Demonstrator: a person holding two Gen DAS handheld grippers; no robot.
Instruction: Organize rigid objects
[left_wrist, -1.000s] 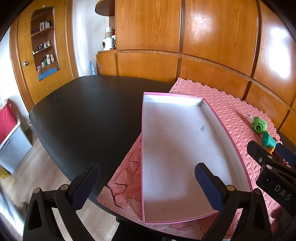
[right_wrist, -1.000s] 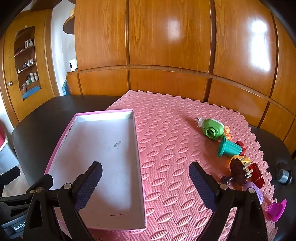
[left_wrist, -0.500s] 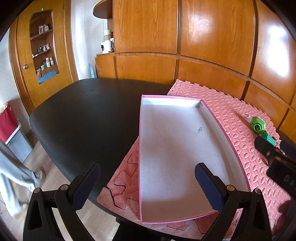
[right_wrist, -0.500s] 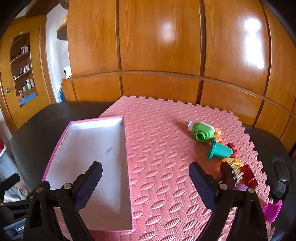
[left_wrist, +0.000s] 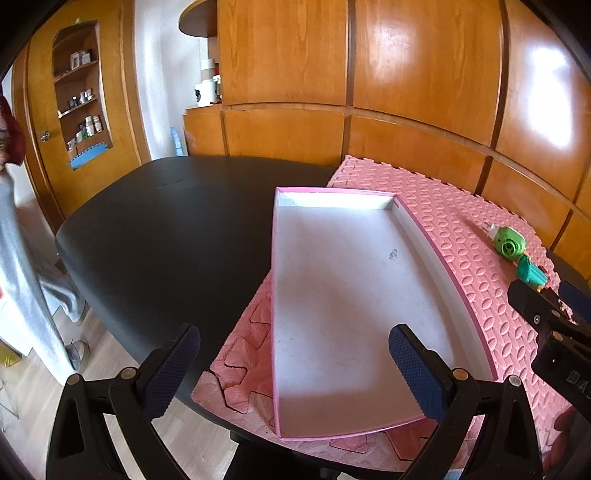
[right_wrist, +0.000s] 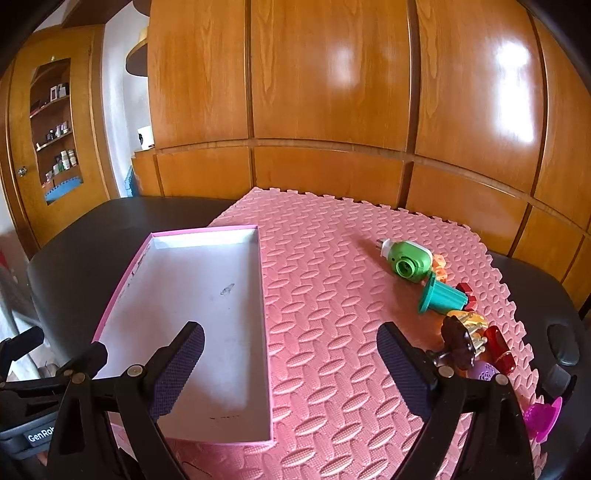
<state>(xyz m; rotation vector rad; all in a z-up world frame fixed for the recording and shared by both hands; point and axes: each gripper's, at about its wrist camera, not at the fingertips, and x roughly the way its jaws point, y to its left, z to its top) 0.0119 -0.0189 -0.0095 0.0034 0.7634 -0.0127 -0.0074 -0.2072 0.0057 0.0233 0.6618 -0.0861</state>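
Observation:
A shallow pink-rimmed white box (left_wrist: 443, 254) (right_wrist: 258, 295) lies empty on the pink foam mat (right_wrist: 332, 295). To its right sits a row of small toys: a green round toy (right_wrist: 408, 260) (left_wrist: 509, 246), a teal cup-shaped piece (right_wrist: 441, 298) (left_wrist: 530, 273), a dark brown piece (right_wrist: 458, 345), a red piece (right_wrist: 498, 349) and a magenta piece (right_wrist: 543, 417). My left gripper (left_wrist: 295, 369) hovers open over the box's near end. Over the mat, between box and toys, my right gripper (right_wrist: 291, 365) is open and holds nothing.
The mat covers the right part of a black oval table (left_wrist: 166, 229). Wooden wall panels (right_wrist: 332, 92) stand close behind it. A person in grey clothes (left_wrist: 22, 277) stands at the table's left. A shelf niche (left_wrist: 83, 96) is set in the far door.
Both grippers have risen and pulled back a little, so box and toys look smaller. The person in grey has come into the left wrist view.

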